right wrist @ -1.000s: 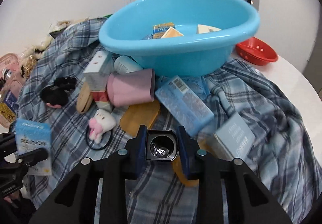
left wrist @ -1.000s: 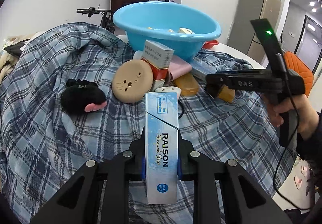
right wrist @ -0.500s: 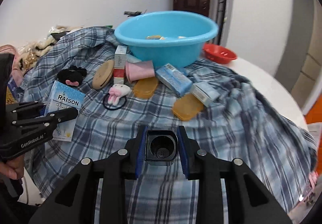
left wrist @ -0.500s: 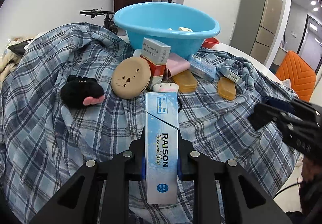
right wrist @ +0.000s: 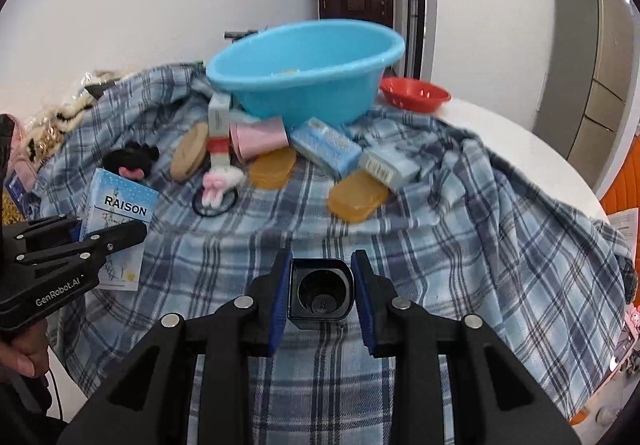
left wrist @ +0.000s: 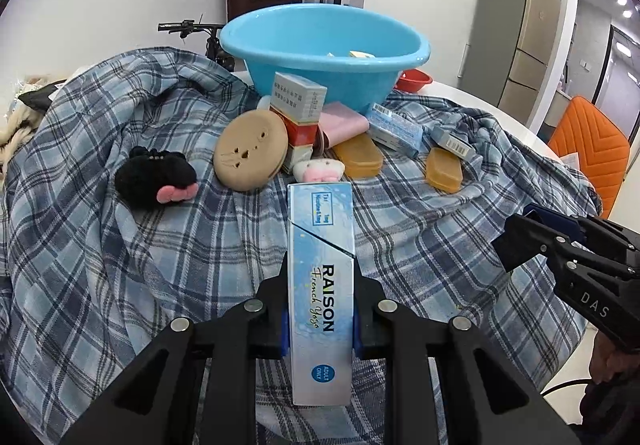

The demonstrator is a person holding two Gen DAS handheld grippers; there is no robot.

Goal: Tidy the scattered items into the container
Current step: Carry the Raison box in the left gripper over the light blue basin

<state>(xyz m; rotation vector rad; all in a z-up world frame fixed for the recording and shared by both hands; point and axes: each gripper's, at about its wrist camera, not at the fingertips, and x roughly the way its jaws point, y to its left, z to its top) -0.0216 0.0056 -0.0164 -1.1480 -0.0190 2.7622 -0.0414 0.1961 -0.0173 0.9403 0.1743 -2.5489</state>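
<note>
My left gripper [left wrist: 320, 297] is shut on a pale blue RAISON box [left wrist: 320, 245], held upright over the plaid cloth in front of the pile. My right gripper [right wrist: 321, 289] is shut on a small black square cap [right wrist: 321, 297] near the table's front edge; it also shows at the right edge of the left wrist view. The blue basin [left wrist: 360, 85] stands at the back with a few items inside. In front of it lie a black plush [left wrist: 154, 175], a tan round disc [left wrist: 250, 151], a pink pouch [left wrist: 344, 125], two amber cases [left wrist: 358, 161] and blue boxes [left wrist: 394, 129].
A blue plaid cloth [right wrist: 460, 245] covers the round white table. A red bowl [right wrist: 414, 95] sits right of the basin. An orange chair [left wrist: 588, 149] stands off the table's right side. A bunny hair tie [right wrist: 218, 185] lies by the pile.
The right gripper has drawn back from the pile toward the table's front edge, still shut on the black cap. The left gripper and its box have stayed put.
</note>
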